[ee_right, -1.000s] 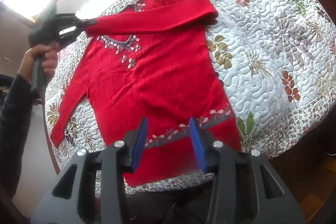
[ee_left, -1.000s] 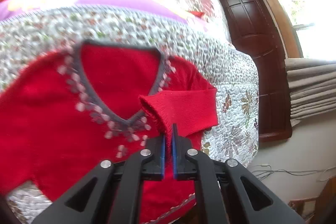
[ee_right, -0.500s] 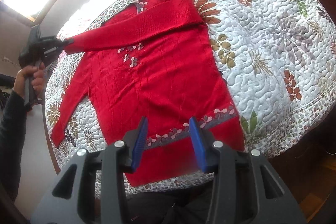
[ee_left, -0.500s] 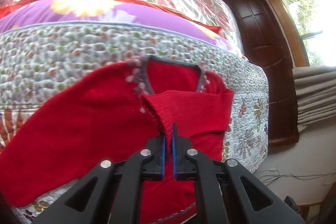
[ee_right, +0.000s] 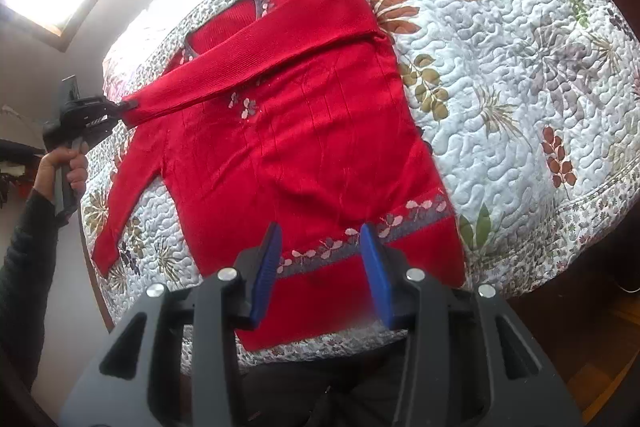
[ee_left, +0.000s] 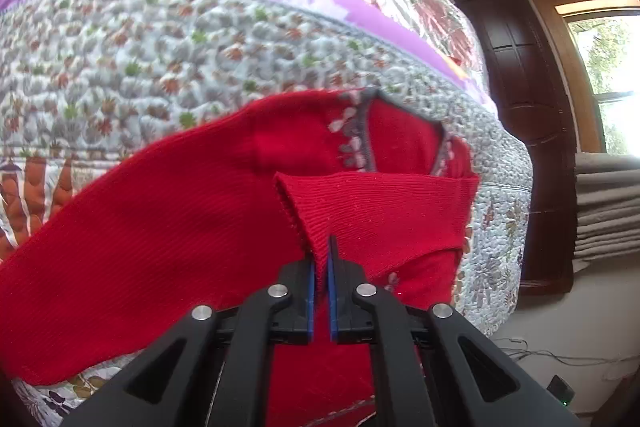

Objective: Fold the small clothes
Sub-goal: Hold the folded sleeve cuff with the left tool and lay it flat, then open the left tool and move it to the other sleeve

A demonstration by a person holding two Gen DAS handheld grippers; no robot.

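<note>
From the left wrist camera, the left gripper point(ee_left: 321, 269) has its jaws pressed together on the cuff of the red sleeve point(ee_left: 380, 211). The sleeve runs from the far shoulder back over the red sweater point(ee_left: 160, 247), which lies flat on the bed point(ee_left: 160, 59). A second ago the grey neckline point(ee_left: 362, 143) sat big and close in the middle of this view. Now it is smaller and up to the right, and the other sleeve fills the left side. So the gripper has pulled back and gone lower, dragging the cuff across the chest.

From the right wrist camera, the right gripper point(ee_right: 320, 271) hangs over the bottom hem of the red sweater point(ee_right: 304, 147) with its jaws spread wide and nothing in them. It has hardly moved. Far off at the left, a hand point(ee_right: 66, 167) holds the left gripper point(ee_right: 114, 111), which pinches the cuff. A second ago the red sleeve point(ee_right: 260, 51) lay high, almost level across the neck. Now it slants down over the chest and the cuff has gone past the left side of the sweater, off the edge of the bed point(ee_right: 520, 67).

I think the first sleeve fold is nearly done. The cuff looks pulled too far, so it likely needs to come back a little and be laid down on the body
</note>
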